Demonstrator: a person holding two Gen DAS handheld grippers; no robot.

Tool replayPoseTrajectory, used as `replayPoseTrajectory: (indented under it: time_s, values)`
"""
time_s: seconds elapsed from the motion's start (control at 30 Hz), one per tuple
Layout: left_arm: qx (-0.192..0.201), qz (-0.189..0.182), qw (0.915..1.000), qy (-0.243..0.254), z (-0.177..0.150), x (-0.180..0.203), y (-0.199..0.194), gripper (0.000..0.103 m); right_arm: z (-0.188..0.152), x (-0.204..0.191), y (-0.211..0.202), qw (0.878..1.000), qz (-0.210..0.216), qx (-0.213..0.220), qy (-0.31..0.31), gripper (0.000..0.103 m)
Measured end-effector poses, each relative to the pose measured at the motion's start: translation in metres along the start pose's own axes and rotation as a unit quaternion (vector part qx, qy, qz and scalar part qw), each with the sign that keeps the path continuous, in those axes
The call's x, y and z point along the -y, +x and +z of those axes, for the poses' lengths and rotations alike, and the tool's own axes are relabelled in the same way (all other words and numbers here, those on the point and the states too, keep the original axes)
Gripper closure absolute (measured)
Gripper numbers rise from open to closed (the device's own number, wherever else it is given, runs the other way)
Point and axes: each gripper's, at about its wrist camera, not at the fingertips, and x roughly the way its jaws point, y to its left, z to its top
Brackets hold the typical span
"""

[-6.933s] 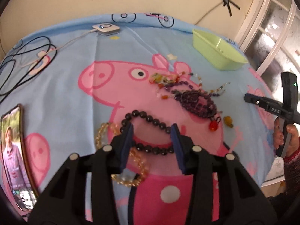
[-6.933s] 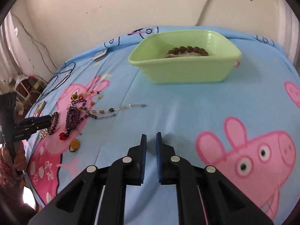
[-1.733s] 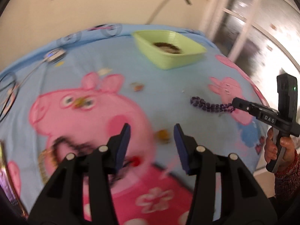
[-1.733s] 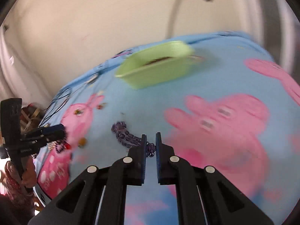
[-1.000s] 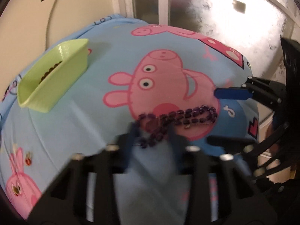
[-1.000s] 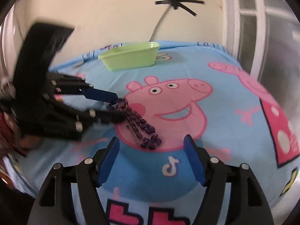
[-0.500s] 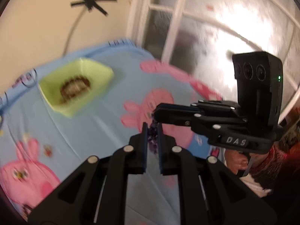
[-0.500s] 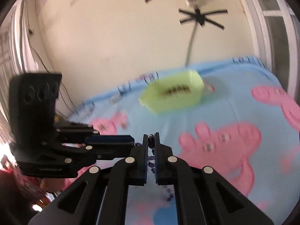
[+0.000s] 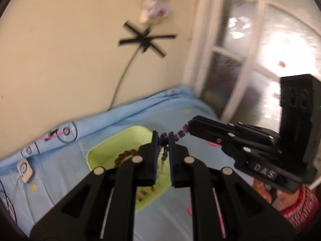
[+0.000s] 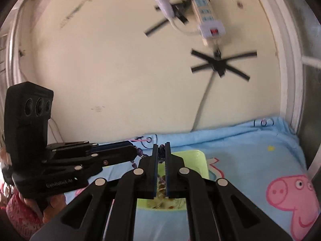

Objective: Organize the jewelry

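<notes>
We see a light green plastic tub [image 9: 104, 152] on the bed, and inside it lies a brown bead bracelet [image 9: 125, 155] near the far wall, with some small amber and mixed pieces on the tub floor nearer us, too blurred to name. In the right wrist view the same tub [image 10: 197, 156] shows between and behind the fingers.

Above the tub hangs the purple bead necklace [image 9: 181, 133], strung between our two tools. Our left gripper [image 9: 162, 140] has its jaws easing apart, yet beads still sit pinched between the tips, and a short strand dangles below them. Our right gripper [image 10: 160, 150] is clamped tight on the other end of the necklace [image 10: 139, 152].

A second ago the necklace lay flat on the pink pig print with the right jaws wide; half a second ago both tools already gripped it, with the tub off to the side. Now the strand is carried higher and sits over the tub, and much more wall fills both views.

The bed wears a blue cartoon pig sheet [image 10: 250, 156]. Behind it stands a cream wall [image 9: 60, 50] with black tape crosses [image 10: 220, 64], a taped power strip [image 10: 208, 24] and a cable. A white-framed glass door [image 9: 250, 50] is at the right, and a small white device [image 9: 25, 170] rests on the sheet.
</notes>
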Motion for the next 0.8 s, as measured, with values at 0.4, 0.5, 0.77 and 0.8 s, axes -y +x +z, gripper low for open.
replayPoseTrajectory:
  time_s: [0.4,0.5,0.77,0.8]
  values:
    - [-0.015,0.031,0.9958,-0.085,-0.111,-0.022,-0.041,0.069,-0.135,-0.019,-0.045,0.996,0.009,0.025,0.080,0.075]
    - [-0.035,0.050,0.9950,-0.080,-0.152,-0.008,-0.049,0.069,-0.172,-0.033,-0.054,0.994,0.000,0.000,0.114,0.075]
    - [-0.065,0.095,0.9910,-0.068,-0.224,0.035,-0.068,0.069,-0.219,-0.059,-0.076,0.991,-0.046,-0.055,0.117,0.075]
    - [-0.062,0.104,0.9907,-0.062,-0.228,0.040,-0.072,0.069,-0.224,-0.061,-0.081,0.990,-0.051,-0.055,0.119,0.075]
